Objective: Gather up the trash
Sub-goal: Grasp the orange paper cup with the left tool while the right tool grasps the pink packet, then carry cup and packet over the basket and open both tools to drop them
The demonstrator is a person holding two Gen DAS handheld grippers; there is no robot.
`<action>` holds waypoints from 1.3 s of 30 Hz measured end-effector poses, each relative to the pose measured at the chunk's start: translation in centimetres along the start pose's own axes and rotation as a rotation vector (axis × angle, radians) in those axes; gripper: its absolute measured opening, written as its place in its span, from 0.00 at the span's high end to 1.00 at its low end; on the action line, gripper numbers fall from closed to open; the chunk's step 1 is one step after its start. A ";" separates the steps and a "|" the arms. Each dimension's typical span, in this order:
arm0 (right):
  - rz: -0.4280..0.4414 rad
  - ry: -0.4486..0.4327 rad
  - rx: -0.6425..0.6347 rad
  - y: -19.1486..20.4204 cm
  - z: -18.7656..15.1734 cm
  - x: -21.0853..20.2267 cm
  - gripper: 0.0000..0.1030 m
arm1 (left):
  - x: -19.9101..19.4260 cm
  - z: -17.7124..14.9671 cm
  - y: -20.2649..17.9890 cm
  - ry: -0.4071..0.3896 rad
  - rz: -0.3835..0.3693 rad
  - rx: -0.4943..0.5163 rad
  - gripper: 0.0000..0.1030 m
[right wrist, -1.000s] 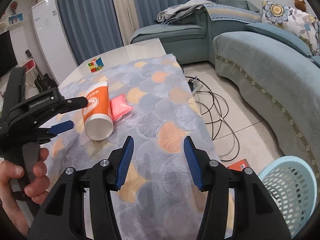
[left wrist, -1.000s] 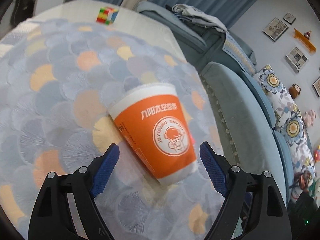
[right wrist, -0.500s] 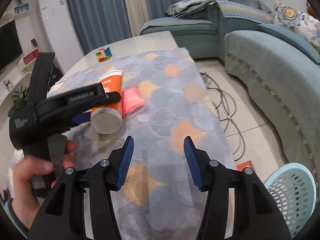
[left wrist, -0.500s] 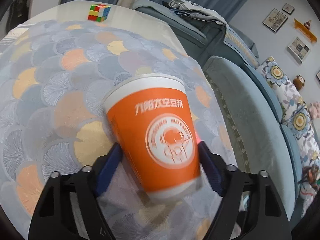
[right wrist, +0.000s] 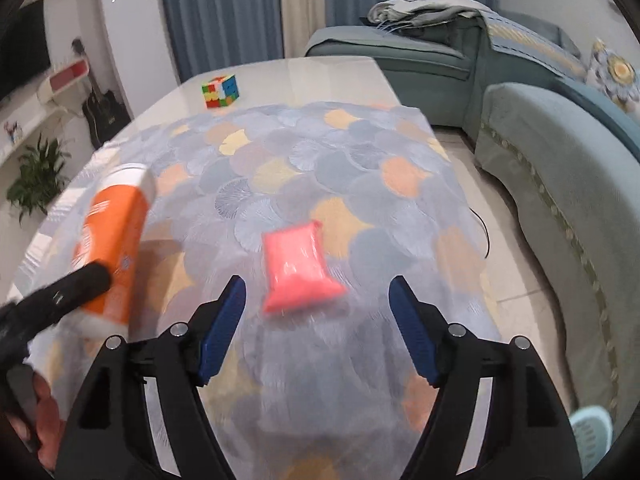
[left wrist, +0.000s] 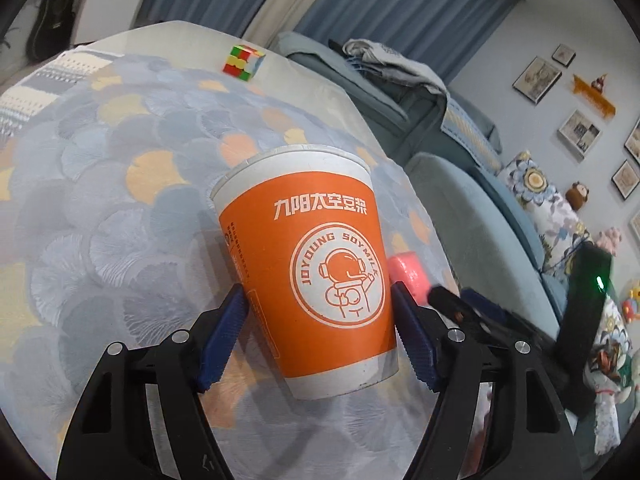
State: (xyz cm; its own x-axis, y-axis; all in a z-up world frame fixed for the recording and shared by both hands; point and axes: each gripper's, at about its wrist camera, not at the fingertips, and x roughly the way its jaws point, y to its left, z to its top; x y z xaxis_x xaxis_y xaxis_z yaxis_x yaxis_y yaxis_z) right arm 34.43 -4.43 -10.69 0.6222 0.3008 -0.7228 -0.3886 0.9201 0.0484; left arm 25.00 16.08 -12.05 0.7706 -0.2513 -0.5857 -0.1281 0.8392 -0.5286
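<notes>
The left gripper (left wrist: 320, 336) has shut its fingers on the orange soy-milk cup (left wrist: 312, 264), while the right gripper (right wrist: 318, 328) just spread its fingers wide near the pink packet (right wrist: 298, 270).

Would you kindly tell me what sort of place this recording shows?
Most likely a home living room: a blue-green fabric sofa, long blue curtains, and framed pictures on the wall.

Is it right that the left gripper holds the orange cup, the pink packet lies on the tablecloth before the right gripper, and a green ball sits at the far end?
Not a green ball: the right wrist view shows a multicoloured puzzle cube there. The orange cup, pink packet and both grippers are as stated.
</notes>
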 end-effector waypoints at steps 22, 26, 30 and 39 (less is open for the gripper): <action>-0.047 -0.044 0.028 -1.1 -1.2 -4.6 0.58 | -2.8 -1.8 -5.7 -0.016 -0.050 0.166 0.32; -0.086 -0.106 0.098 -4.4 -1.8 -11.5 0.58 | -5.9 -1.7 -10.7 -0.031 -0.101 0.239 0.32; -0.137 -0.130 0.216 -9.3 -3.4 -18.2 0.58 | -8.1 -2.5 -16.4 -0.040 -0.153 0.317 0.32; -0.250 -0.017 0.500 -20.3 -12.9 -24.4 0.57 | -6.6 -10.0 -27.7 0.151 -0.264 0.442 0.31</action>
State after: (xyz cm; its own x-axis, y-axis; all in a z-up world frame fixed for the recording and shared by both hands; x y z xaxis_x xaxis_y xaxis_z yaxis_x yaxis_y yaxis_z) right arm 18.33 -33.72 -2.94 0.6663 0.0587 -0.7433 0.1389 0.9697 0.2011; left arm 17.23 -10.40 0.31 0.6387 -0.5203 -0.5668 0.3583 0.8531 -0.3794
